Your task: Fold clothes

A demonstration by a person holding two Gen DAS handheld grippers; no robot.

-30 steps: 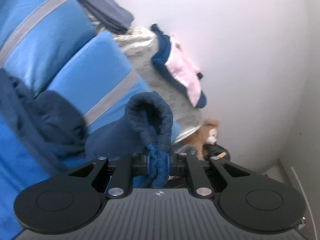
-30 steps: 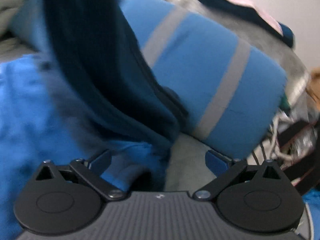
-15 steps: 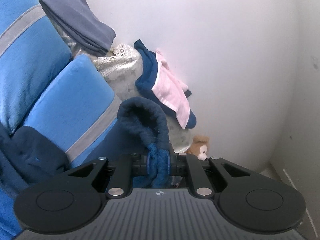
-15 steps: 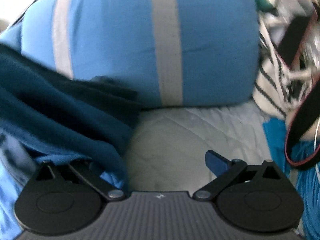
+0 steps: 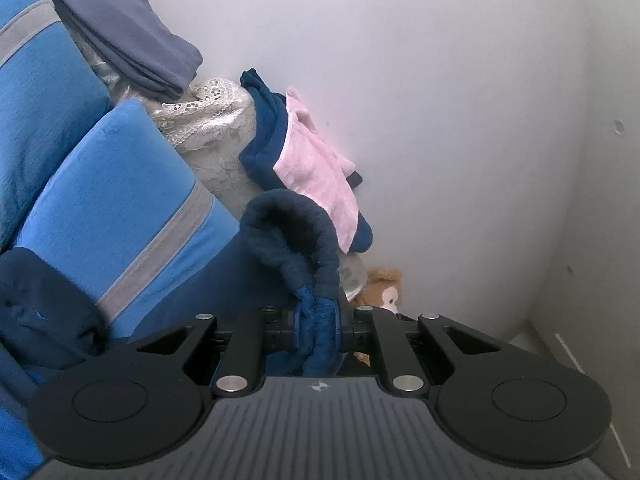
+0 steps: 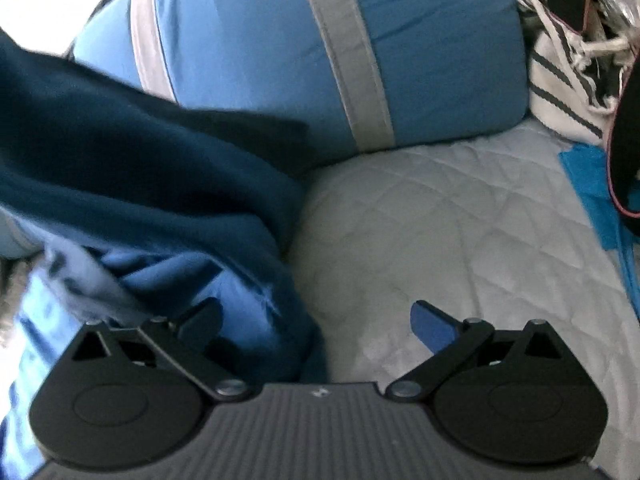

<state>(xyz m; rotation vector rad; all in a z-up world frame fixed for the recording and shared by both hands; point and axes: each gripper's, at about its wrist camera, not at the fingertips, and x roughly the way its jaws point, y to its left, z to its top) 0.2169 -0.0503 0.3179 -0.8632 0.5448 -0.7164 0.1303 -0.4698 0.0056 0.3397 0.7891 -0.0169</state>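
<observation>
L gripper (image 5: 318, 326) stays clamped on navy fleece garment (image 5: 292, 236), lifted clear; R gripper (image 6: 316, 320), fingers apart, has swung down beside the hanging cloth for a second grab.

A dark navy fleece garment (image 5: 292, 236), thick and fuzzy, with a brighter blue inner face. In the left wrist view a rolled edge of it arches up in a loop and drops down, pinched together into a narrow bunch. More of it hangs to the left in a dark lump.

In the right wrist view the garment (image 6: 152, 184) spreads in loose, slightly blurred folds across the left side, draped over a blue pillow (image 6: 420, 60) and falling onto a grey quilted bed (image 6: 440, 232), its lighter blue lining showing underneath.
</observation>
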